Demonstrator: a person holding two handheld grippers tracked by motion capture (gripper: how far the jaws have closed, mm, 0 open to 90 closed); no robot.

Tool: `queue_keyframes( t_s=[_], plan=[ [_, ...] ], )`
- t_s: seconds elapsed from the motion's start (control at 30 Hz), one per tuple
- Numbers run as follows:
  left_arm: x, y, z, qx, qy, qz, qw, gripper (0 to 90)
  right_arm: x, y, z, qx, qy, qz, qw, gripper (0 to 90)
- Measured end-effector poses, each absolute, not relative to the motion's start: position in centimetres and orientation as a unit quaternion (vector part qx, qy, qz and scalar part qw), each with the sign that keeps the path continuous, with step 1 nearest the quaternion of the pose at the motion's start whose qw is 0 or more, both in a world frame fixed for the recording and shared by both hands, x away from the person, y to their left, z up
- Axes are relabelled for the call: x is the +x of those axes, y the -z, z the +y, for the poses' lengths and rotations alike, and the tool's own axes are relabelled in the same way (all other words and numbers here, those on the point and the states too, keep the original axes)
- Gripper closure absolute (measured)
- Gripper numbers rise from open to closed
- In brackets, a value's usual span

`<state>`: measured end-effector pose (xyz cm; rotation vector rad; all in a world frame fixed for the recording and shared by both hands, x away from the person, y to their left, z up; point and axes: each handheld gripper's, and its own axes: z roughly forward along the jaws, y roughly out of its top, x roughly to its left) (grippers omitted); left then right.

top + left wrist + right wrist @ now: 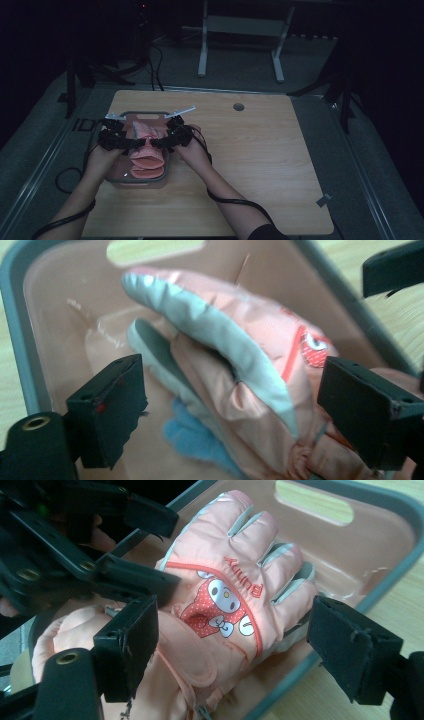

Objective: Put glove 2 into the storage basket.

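While the right gripper view is showing a cartoon bunny print, both black two-jaw grippers (135, 145) (159, 143) are standing wide open, gripping nothing, over the padded pink winter glove (225, 595) lying in the grey-rimmed plastic tray (400, 510).

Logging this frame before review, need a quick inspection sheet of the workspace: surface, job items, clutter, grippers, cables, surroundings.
Surface: wooden table, light top with a round hole near the far edge.
Job's things: pink glove with a cartoon print lies in the grey-rimmed pink bin at the table's left; more pink glove fabric beside it.
Clutter: nothing seen.
Grippers: left gripper open, jaws either side of the glove, not pressing; right gripper open likewise over the glove.
Cables: black cable trails along each forearm and off the near edge.
Surroundings: dim room, white table frame beyond, dark stands at both sides.
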<state>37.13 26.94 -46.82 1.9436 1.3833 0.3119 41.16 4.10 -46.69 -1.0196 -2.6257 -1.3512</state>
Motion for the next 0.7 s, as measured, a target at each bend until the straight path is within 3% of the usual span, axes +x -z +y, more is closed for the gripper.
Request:
queue_keyframes(
  t_s=[0.07,0.7],
  plan=[
    [37.0,46.5,26.9,0.755,-0.129,0.529,0.365,2.2,41.1,46.6,3.8,-0.324,0.437,-0.839,0.012,20.4],
    [33.7,42.7,24.3,0.765,-0.168,0.475,0.401,2.2,40.1,45.6,0.4,-0.309,0.452,-0.837,0.009,19.0]
  ],
)
